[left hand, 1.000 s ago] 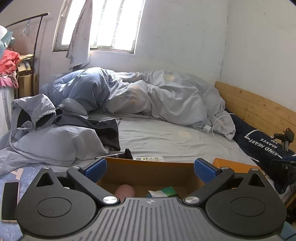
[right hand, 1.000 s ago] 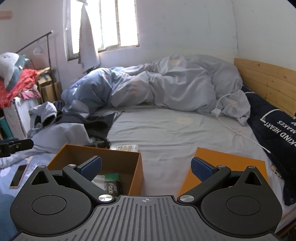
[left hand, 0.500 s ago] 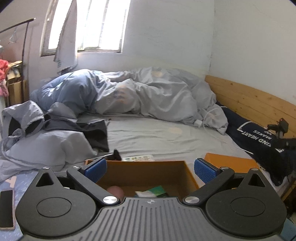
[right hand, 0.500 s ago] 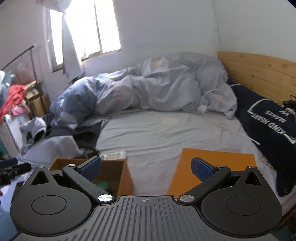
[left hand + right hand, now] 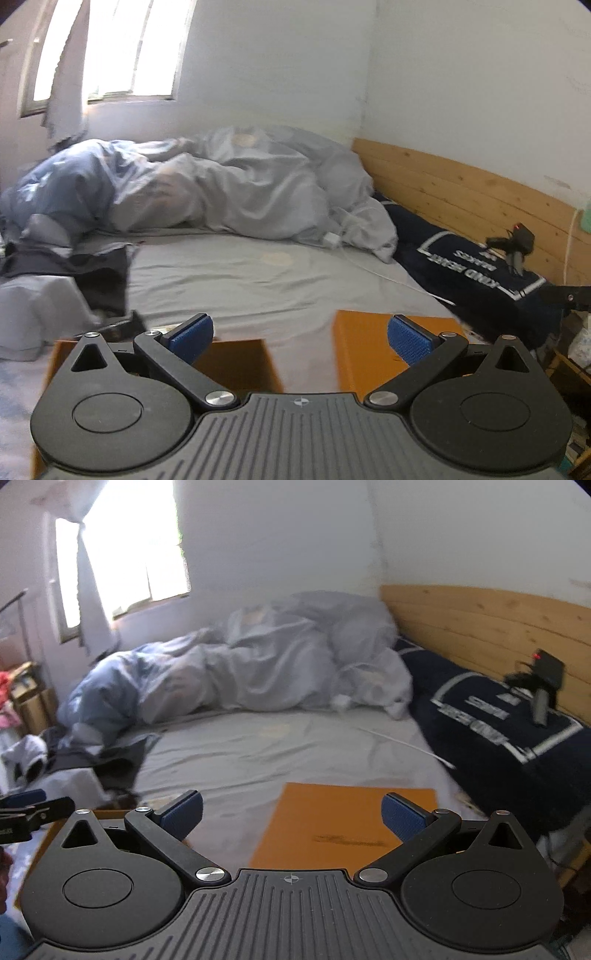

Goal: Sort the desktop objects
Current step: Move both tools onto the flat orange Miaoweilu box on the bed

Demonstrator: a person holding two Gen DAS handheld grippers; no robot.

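Both tools hang above the near edge of the bed (image 5: 258, 280), each spread wide and holding nothing. The left tool (image 5: 300, 334) looks over the open orange box (image 5: 236, 363), which sits on the sheet with its mouth up, presumably so sorted things can be dropped straight in (its contents are hidden behind the tool body here). The right tool (image 5: 291, 812) faces the flat orange lid (image 5: 332, 827), lying well apart to the right of the box, likely parked there to keep the opening free. A few small objects (image 5: 122, 326) lie just beyond the box's far left corner, too blurred to name, and probably await sorting.
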